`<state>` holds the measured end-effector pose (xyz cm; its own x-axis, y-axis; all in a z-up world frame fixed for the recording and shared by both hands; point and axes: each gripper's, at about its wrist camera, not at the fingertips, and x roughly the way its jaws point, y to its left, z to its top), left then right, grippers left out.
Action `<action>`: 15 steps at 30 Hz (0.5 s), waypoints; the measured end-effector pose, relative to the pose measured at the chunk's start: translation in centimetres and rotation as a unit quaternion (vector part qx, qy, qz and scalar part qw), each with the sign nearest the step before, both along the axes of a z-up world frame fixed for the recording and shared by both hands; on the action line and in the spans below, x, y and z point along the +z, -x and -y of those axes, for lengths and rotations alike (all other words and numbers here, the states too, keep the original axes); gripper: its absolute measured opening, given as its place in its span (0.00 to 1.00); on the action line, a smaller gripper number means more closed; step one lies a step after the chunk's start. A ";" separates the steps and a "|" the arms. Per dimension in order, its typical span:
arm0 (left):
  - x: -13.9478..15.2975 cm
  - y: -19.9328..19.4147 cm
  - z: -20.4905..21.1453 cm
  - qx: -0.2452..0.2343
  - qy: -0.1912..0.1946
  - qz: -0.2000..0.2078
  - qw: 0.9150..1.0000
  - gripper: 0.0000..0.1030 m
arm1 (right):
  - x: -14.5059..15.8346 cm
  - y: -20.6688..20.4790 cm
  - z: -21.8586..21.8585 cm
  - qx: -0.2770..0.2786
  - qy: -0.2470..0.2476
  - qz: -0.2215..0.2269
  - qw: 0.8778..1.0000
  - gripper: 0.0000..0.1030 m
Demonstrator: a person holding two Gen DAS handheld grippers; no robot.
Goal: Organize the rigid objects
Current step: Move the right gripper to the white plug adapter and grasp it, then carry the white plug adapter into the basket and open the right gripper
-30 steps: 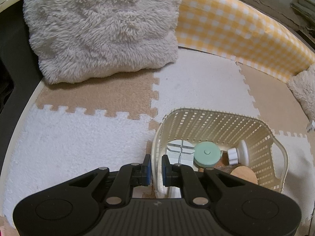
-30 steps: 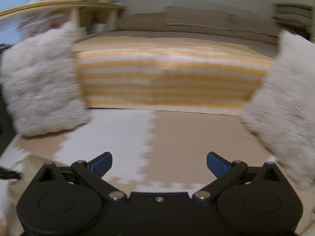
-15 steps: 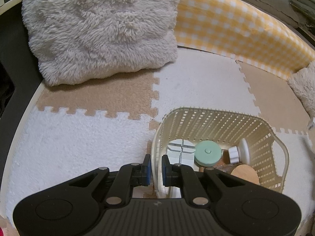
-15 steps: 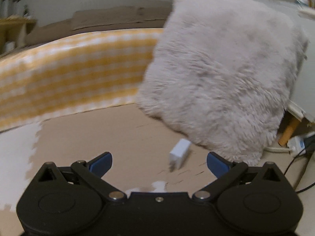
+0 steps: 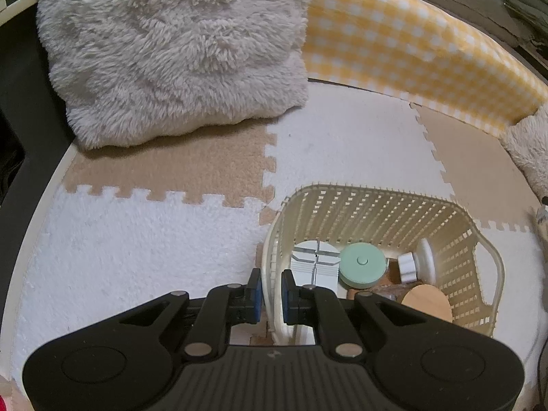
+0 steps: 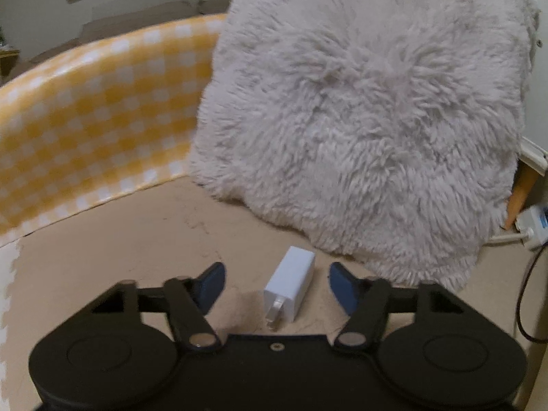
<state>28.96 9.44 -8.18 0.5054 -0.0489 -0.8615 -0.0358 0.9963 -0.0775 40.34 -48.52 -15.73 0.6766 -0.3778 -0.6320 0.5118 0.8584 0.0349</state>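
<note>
In the left wrist view my left gripper (image 5: 271, 282) is shut on the near rim of a cream slatted basket (image 5: 376, 205). Inside lie a white ridged block (image 5: 315, 263), a mint round lid (image 5: 361, 263), a white knobbed piece (image 5: 416, 265) and a round wooden disc (image 5: 426, 306). In the right wrist view a white plug charger (image 6: 291, 286) lies on the tan mat, prongs toward the camera. My right gripper (image 6: 277, 286) straddles it with its jaws closing; a gap shows on both sides, so the pads are off it.
A fluffy grey cushion (image 5: 171, 51) and a yellow checked bolster (image 5: 411, 44) border the foam puzzle mat (image 5: 137, 239). Another fluffy cushion (image 6: 359, 120) stands just behind the charger. A power strip with cables (image 6: 531, 229) lies at the right edge.
The right gripper swung right and down from the bolster to the charger, and its jaws narrowed around it. The left gripper and basket stayed put.
</note>
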 end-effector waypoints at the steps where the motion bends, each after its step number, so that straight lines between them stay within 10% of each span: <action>1: 0.0 0.0 0.1 -0.001 -0.002 0.000 1.000 0.10 | -0.2 -0.2 0.1 -0.002 -0.004 0.001 1.000 0.54; 8: 0.0 0.0 0.2 -0.003 -0.005 0.000 1.000 0.10 | -1.7 -1.0 -0.1 -0.013 0.013 -0.021 1.000 0.30; 15: -0.1 -0.2 0.2 -0.004 -0.005 -0.001 1.000 0.10 | -1.9 -1.2 -0.5 -0.002 0.031 -0.037 0.999 0.27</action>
<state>29.12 9.27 -8.29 0.5032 -0.0436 -0.8630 -0.0278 0.9974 -0.0666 41.55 -48.03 -17.60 0.6282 -0.4201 -0.6550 0.5139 0.8560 -0.0562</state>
